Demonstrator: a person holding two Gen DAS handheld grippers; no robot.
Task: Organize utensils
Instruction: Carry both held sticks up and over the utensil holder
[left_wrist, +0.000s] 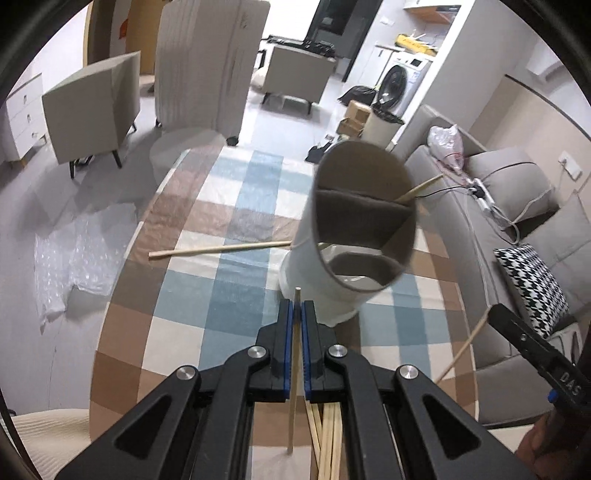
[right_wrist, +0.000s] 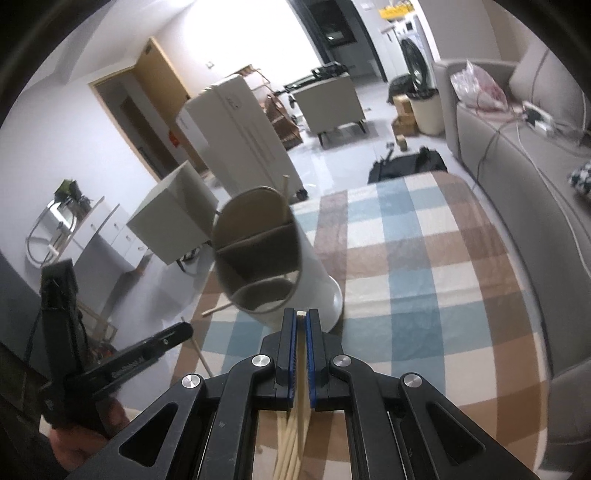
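Observation:
A white cylindrical utensil holder (left_wrist: 325, 288) with grey dividers stands on the checked table; one chopstick (left_wrist: 421, 189) leans out of its far compartment. My left gripper (left_wrist: 296, 308) is shut on a wooden chopstick (left_wrist: 293, 387), lifted just in front of the holder's rim. In the right wrist view my right gripper (right_wrist: 301, 319) is shut on another chopstick (right_wrist: 301, 314), close to the same holder (right_wrist: 317, 269). A bundle of loose chopsticks (left_wrist: 327, 435) lies on the cloth under both grippers. A single chopstick (left_wrist: 221, 249) lies left of the holder.
The checked tablecloth (left_wrist: 229, 306) covers a rounded table. A grey sofa (left_wrist: 517, 229) runs along its right side. Armchairs (left_wrist: 96, 107), a tall white panel (left_wrist: 207, 74) and bubble wrap (left_wrist: 74, 258) on the floor lie beyond the far and left edges.

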